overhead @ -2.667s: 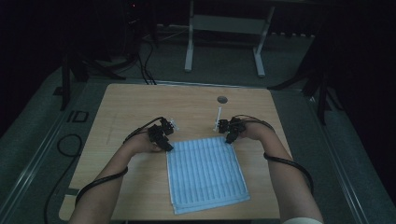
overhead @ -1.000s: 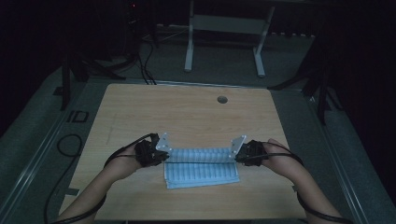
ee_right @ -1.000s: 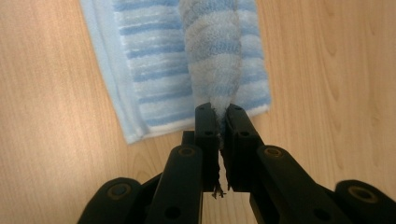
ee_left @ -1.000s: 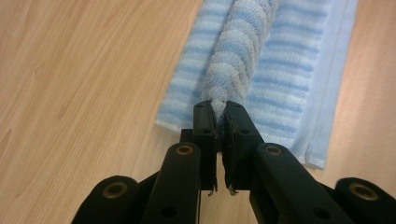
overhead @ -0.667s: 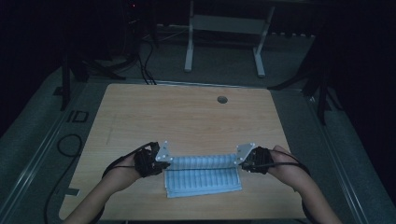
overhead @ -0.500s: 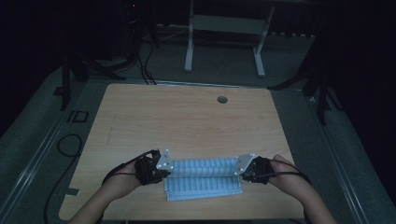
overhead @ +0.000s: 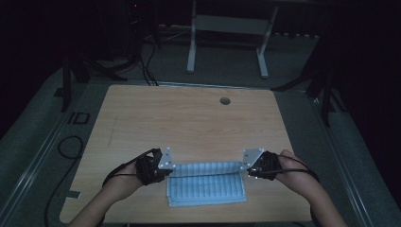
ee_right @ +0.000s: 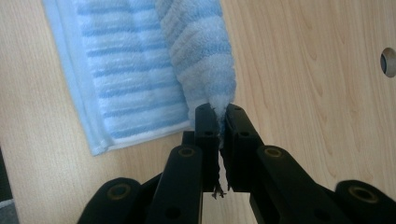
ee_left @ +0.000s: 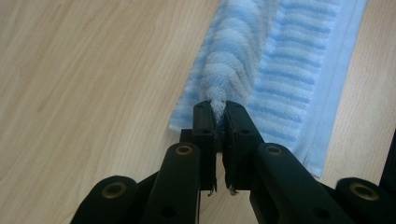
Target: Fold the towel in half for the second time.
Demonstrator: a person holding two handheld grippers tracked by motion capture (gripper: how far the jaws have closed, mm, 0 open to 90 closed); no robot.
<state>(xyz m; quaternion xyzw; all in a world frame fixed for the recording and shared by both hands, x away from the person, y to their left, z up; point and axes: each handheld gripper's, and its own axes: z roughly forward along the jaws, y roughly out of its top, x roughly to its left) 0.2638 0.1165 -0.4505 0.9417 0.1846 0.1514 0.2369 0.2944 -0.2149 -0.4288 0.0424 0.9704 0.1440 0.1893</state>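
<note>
A light blue striped towel (overhead: 206,185) lies near the front edge of the wooden table (overhead: 189,123), its far half lifted and drawn back over the near half. My left gripper (overhead: 166,166) is shut on the towel's left corner. In the left gripper view the cloth (ee_left: 243,51) is pinched between the black jaws (ee_left: 219,114), bunched into a ridge. My right gripper (overhead: 249,166) is shut on the opposite corner. The right gripper view shows the towel (ee_right: 140,74) held the same way at the gripper (ee_right: 221,114). The held edge stretches between both grippers, just above the lower layer.
A round cable hole (overhead: 225,100) sits in the table's far middle, also seen as the hole (ee_right: 388,61) at the right edge. A white desk frame (overhead: 227,28) stands on the floor beyond. Cables (overhead: 66,146) trail off the table's left side.
Both grippers have carried the towel's far edge toward the front of the table, folding it over the near half. The lifted fold has sunk lower over the bottom layer.
</note>
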